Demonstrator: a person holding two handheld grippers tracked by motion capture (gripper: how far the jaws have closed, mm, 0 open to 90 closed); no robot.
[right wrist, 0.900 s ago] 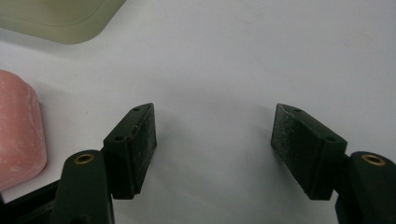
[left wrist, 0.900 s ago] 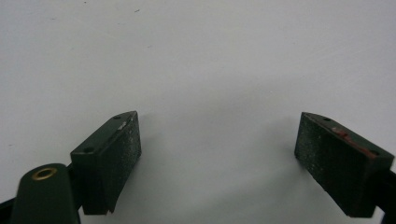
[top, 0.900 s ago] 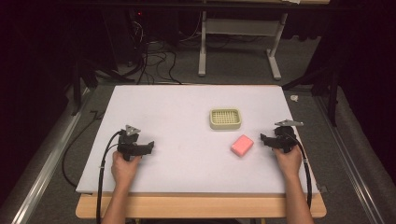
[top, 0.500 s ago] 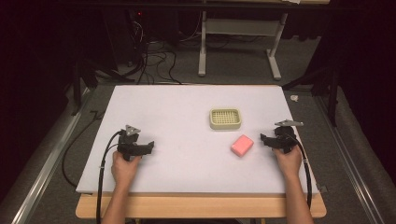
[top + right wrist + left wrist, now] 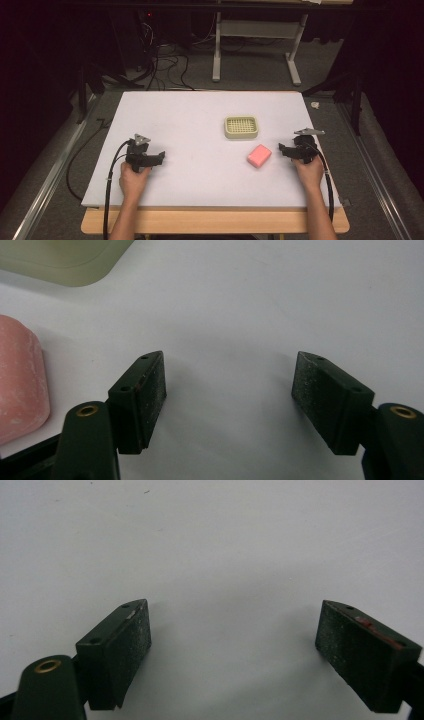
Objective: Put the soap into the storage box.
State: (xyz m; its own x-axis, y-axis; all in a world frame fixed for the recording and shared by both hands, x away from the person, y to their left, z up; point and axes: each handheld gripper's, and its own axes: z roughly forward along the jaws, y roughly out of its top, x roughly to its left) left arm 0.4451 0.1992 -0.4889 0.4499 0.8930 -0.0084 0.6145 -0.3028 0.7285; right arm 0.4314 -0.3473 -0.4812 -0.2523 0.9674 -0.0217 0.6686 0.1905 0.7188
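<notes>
Both tongs rest on the table, jaws apart and empty.
The right tongs (image 5: 287,151) sit just beside the pink soap (image 5: 259,156), not touching it; the left tongs (image 5: 156,158) lie well apart on the white table (image 5: 190,120). The dish (image 5: 241,127) stands near the soap, farther back.

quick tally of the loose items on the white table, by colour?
Pink: 1, the soap bar
Cream: 1, the slotted soap dish
Total: 2, both lying on the white table, apart from each other.
</notes>
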